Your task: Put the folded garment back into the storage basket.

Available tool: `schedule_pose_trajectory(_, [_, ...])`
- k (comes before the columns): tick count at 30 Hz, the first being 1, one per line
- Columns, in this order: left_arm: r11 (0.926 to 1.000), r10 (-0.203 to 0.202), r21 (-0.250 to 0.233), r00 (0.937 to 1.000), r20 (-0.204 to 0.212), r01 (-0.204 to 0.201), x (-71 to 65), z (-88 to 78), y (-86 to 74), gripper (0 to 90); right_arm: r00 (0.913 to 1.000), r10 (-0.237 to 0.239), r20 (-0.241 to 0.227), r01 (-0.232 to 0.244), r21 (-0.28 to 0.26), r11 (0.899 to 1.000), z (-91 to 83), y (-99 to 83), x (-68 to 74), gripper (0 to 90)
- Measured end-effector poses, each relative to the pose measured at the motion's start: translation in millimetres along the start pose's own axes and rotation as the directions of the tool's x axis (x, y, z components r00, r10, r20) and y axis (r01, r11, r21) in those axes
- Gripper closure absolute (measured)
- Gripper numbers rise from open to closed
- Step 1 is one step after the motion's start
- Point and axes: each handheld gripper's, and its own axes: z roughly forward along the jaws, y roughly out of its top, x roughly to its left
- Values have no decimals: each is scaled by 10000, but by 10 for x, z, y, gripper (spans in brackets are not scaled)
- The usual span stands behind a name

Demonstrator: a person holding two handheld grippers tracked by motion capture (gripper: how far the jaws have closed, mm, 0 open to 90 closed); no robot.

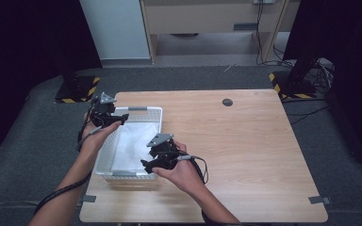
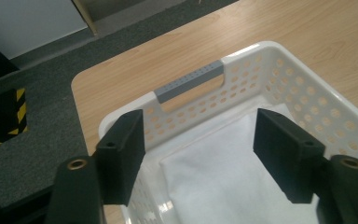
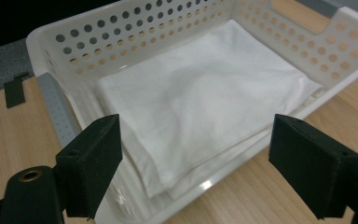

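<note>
Both claws are seen spread open with nothing between their jaws: the left gripper (image 1: 122,117) is held over the far-left corner of a white perforated basket (image 1: 154,113), the right gripper (image 1: 147,165) over its near-right edge. A folded white cloth (image 3: 200,98) lies flat inside the basket, apart from both. The cloth appears to have been set down, so a clean withdrawal is judged best: jaws kept wide, lifted straight up, so that no fold is snagged or dragged across the rim.
</note>
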Motion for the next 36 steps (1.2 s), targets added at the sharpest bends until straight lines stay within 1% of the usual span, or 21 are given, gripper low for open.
schedule_pose_trajectory(1, [10000,-29,22,10000,25,29,-34,11,11,288,10000,50,80,-49,-107,9999,-50,17,-35,143])
schedule_pose_trajectory(4, [10000,54,34,9999,104,-54,-69,24,19,245,9999,74,99,-72,-146,9999,-91,23,-63,126])
schedule_pose_trajectory(5, [10000,88,43,9999,132,-89,-88,32,22,198,9998,157,115,-156,-138,9998,-115,16,-85,105])
schedule_pose_trajectory(6, [9999,80,63,9998,190,-81,-105,40,24,198,9998,157,115,-156,-138,9998,-115,16,-85,105])
schedule_pose_trajectory(8, [9999,23,119,9996,281,-26,-137,52,25,150,9998,154,119,-153,-83,9998,-124,5,-104,92])
schedule_pose_trajectory(12, [9999,-40,163,9993,380,34,-211,61,22,61,9998,158,85,-157,-158,9998,-159,-1,-112,64])
schedule_pose_trajectory(15, [10000,11,93,9989,472,-16,-262,42,22,46,9998,178,35,-177,-220,9996,-185,5,-121,54])
schedule_pose_trajectory(17, [10000,-65,-11,9982,603,66,-295,22,22,36,9999,147,37,-146,-268,9995,-202,11,-136,53])
schedule_pose_trajectory(19, [10000,-45,1,9973,737,45,-333,8,20,28,9999,89,67,-87,-269,9996,-219,17,-156,53])
schedule_pose_trajectory(21, [10000,-59,-24,9972,739,61,-373,-5,19,26,9999,86,67,-84,-320,9995,-239,23,-180,53])
schedule_pose_trajectory(23, [9998,-200,-78,9966,794,206,-419,-27,27,26,9999,106,80,-103,-328,9994,-260,27,-202,53])
schedule_pose_trajectory(26, [9993,-307,-185,9952,927,325,-482,-61,41,26,9999,131,51,-129,-353,9993,-312,29,-246,47])
schedule_pose_trajectory(27, [9988,-384,-263,9941,1018,413,-539,-72,51,26,10000,88,4,-88,-331,9994,-341,25,-267,42])
schedule_pose_trajectory(28, [9988,-384,-263,9941,1018,413,-539,-72,51,26,10000,88,4,-88,-331,9994,-341,25,-267,42])
schedule_pose_trajectory(30, [9986,-418,-284,9935,1060,451,-602,-70,54,25,10000,79,-39,-80,-321,9995,-371,15,-295,38])
schedule_pose_trajectory(31, [9980,-487,-346,9918,1180,531,-671,-67,52,25,9999,86,-67,-88,-343,9994,-406,0,-316,38])
schedule_pose_trajectory(32, [9980,-487,-346,9918,1180,531,-671,-67,52,25,9999,86,-67,-88,-343,9994,-406,0,-316,38])
schedule_pose_trajectory(33, [9982,-451,-350,9917,1205,497,-708,-69,51,25,10000,39,-69,-42,-341,9994,-424,-9,-325,38])
schedule_pose_trajectory(36, [9998,-101,-152,9934,1145,119,-820,-63,52,25,9999,-33,-108,29,-398,9992,-493,-48,-343,45])
